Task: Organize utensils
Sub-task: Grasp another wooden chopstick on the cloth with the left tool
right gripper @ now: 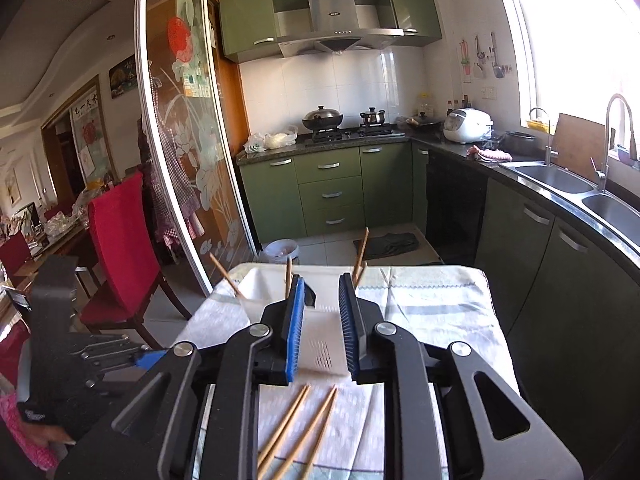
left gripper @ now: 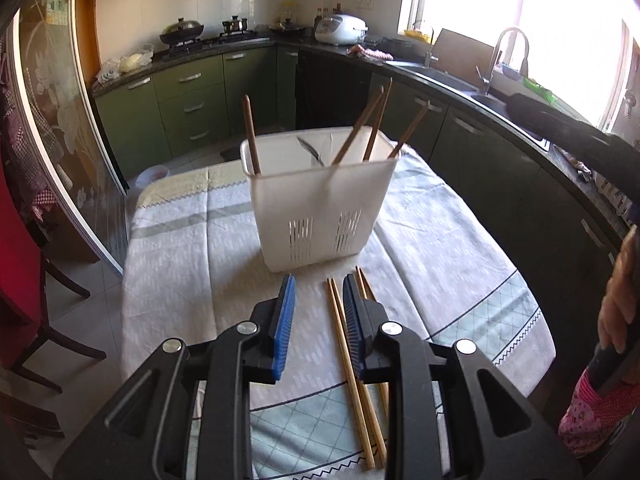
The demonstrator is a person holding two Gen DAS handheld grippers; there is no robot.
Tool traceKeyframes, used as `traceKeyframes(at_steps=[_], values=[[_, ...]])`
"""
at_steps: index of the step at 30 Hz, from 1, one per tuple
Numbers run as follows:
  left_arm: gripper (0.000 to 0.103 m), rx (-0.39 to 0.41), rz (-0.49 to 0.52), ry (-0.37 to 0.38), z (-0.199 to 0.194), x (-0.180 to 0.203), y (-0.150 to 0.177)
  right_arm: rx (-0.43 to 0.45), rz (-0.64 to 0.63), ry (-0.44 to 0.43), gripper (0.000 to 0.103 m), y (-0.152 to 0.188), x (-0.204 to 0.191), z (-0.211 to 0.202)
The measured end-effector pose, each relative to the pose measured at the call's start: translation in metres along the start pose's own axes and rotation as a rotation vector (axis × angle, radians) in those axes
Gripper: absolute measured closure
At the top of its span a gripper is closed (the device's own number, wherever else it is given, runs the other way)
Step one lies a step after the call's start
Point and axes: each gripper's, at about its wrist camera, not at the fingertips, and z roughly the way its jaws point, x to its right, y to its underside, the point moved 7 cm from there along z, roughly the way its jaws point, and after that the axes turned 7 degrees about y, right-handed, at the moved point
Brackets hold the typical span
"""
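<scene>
- Blue pads sit on the two fingers of the left gripper [left gripper: 319, 286], closest to the left camera. The fingers are a little apart and nothing is pinched between them.
- It tips down toward the counter [left gripper: 180, 280], which has a pale checked cloth on it.
- Loose chopsticks [left gripper: 352, 376] lie flat on the cloth under the left gripper. One pair shows in the gap between the fingers. More peek out past the right finger.
- Just past the tips stands the white basket [left gripper: 320, 208], upright, with slits low in its wall. Brown chopsticks [left gripper: 253, 136] stand in it, leaning on the rim.
- Right gripper [right gripper: 322, 290] also has its fingers a little apart, with nothing between them. It points more level, over the top of the basket [right gripper: 256, 280].
- From the right camera, two loose chopsticks [right gripper: 286, 426] lie on the cloth below that gripper.
- Only the left camera shows a hand [left gripper: 618, 304] at the right edge, holding a black handle, with a pink dotted sleeve [left gripper: 592, 412] below it.
- Only the right camera shows the left tool's black body low on the left, a red chair [right gripper: 116, 240] and a range hood [right gripper: 334, 24] up high.
- Both cameras show green cupboards and a sink by the window.
</scene>
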Motion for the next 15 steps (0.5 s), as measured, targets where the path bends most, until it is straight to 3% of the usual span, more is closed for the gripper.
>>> traceKeyframes(at_steps=[7, 11, 15], values=[[0.079, -0.207, -0.047, -0.007, 0.083, -0.004, 0.042, -0.125, 0.079, 0.024, 0.085, 0.09, 0.033, -0.01], [0.079, -0.278, -0.069, -0.04, 0.111, -0.011, 0.059, -0.184, 0.138, 0.026, 0.084, 0.121, 0.054, -0.005], [0.08, -0.327, -0.105, -0.021, 0.125, -0.013, 0.069, -0.21, 0.166, 0.03, 0.084, 0.136, 0.065, -0.001]])
